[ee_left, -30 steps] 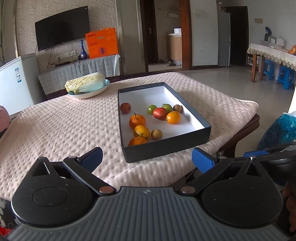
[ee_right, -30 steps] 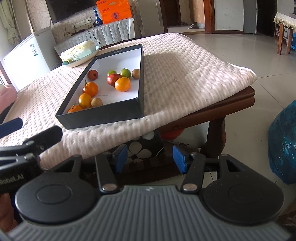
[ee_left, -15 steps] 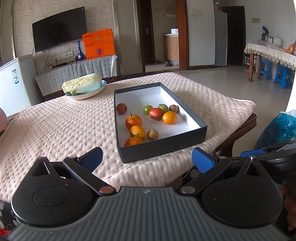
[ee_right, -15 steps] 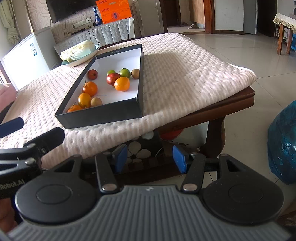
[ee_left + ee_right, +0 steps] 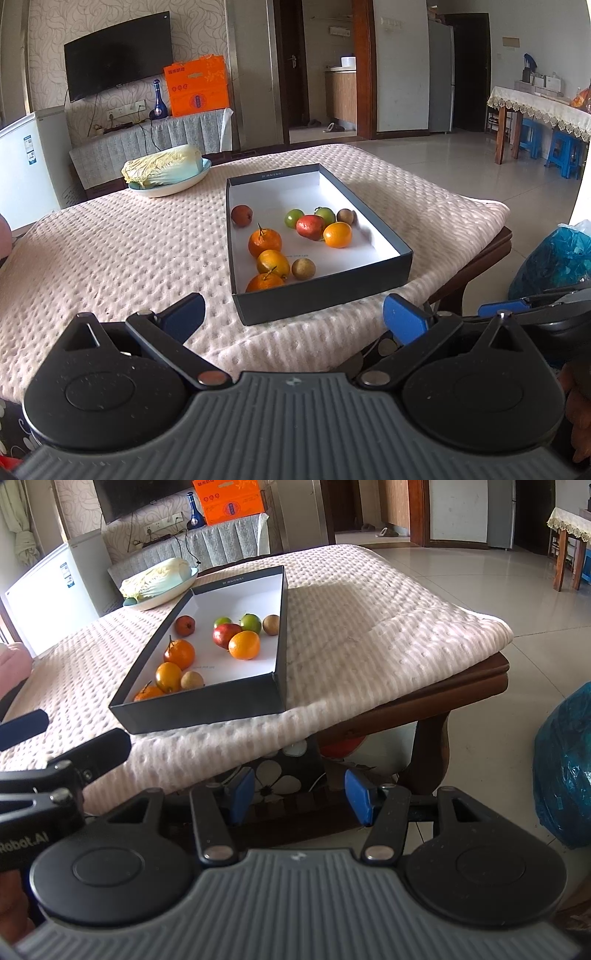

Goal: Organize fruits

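A dark box (image 5: 325,295) with a white inside sits on the padded table (image 5: 110,251); it also shows in the right wrist view (image 5: 207,709). In it lie several fruits: oranges (image 5: 264,242), a red fruit (image 5: 309,226), green ones (image 5: 294,218) and brown ones (image 5: 303,268). My left gripper (image 5: 293,314) is open and empty, short of the box's near wall. My right gripper (image 5: 299,794) is open and empty, below the table edge to the right of the box.
A bowl with a cabbage (image 5: 166,171) stands at the back left of the table. A blue bag (image 5: 565,771) lies on the floor to the right. The table's wooden leg (image 5: 428,753) is ahead of the right gripper. A white fridge (image 5: 22,166) stands left.
The left gripper has drawn back and swung slightly, so the box sits a bit further off in its view. The right gripper has hardly moved. Both stay open.
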`<state>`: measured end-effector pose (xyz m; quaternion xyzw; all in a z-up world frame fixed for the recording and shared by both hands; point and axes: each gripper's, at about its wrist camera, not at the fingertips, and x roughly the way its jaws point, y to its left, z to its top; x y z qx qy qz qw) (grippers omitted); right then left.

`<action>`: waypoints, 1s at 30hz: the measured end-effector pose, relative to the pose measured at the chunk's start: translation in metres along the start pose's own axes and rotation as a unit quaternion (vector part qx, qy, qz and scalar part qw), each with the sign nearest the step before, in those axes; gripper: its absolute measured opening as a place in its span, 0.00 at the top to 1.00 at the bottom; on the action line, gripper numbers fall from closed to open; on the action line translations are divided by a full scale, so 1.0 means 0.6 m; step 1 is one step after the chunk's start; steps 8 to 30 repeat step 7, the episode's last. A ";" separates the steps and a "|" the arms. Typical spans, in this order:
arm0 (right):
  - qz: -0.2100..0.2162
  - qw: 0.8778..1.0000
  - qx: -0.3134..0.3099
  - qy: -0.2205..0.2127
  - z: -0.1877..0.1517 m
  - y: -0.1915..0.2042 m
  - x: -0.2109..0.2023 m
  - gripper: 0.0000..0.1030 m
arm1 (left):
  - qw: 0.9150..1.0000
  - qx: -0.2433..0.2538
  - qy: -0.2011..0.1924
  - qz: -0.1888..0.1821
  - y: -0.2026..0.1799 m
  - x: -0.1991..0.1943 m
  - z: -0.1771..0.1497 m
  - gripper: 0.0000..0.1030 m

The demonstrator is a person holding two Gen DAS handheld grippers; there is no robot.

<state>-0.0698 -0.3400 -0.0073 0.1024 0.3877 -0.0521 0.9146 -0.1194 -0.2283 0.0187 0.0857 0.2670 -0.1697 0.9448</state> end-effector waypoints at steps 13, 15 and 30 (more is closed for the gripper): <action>-0.001 1.000 0.001 0.000 0.000 -0.001 0.000 0.45 | 0.999 -0.031 0.003 -0.015 0.015 0.003 0.003 0.00; -0.001 1.000 0.001 0.000 0.000 -0.001 0.000 0.45 | 0.999 -0.031 0.003 -0.015 0.015 0.003 0.003 0.00; -0.001 1.000 0.001 0.000 0.000 -0.001 0.000 0.45 | 0.999 -0.031 0.003 -0.015 0.015 0.003 0.003 0.00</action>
